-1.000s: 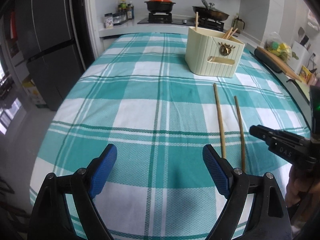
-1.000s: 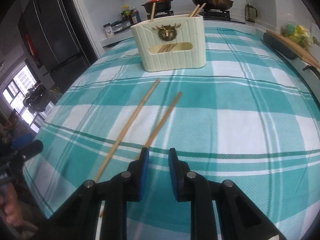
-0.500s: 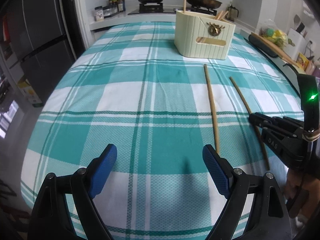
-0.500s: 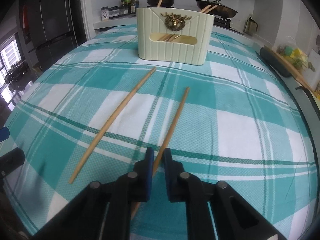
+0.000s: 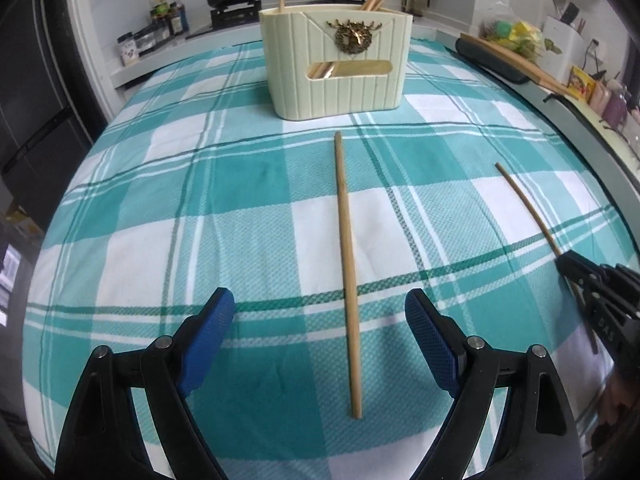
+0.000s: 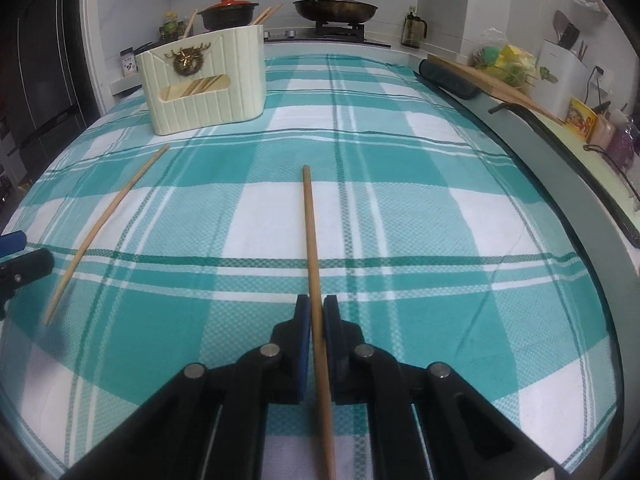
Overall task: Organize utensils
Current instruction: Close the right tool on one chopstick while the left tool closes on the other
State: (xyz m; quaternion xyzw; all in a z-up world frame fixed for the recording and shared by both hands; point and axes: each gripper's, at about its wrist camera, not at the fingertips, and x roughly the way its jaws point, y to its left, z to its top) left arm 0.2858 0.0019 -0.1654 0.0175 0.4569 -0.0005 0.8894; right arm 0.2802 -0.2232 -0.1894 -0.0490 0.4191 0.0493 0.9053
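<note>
Now the right gripper (image 6: 316, 316) pinches one chopstick (image 6: 312, 240), while the left gripper (image 5: 320, 320) gapes astride another chopstick (image 5: 347, 264).

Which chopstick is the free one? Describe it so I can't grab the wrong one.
Start at the cream utensil holder on the checked cloth. The free chopstick lies flat before it, between the open left claw. Its twin is clamped in the right claw.

Matt wooden chopsticks (image 5: 347, 264) on woven checked cloth (image 5: 256, 216)
</note>
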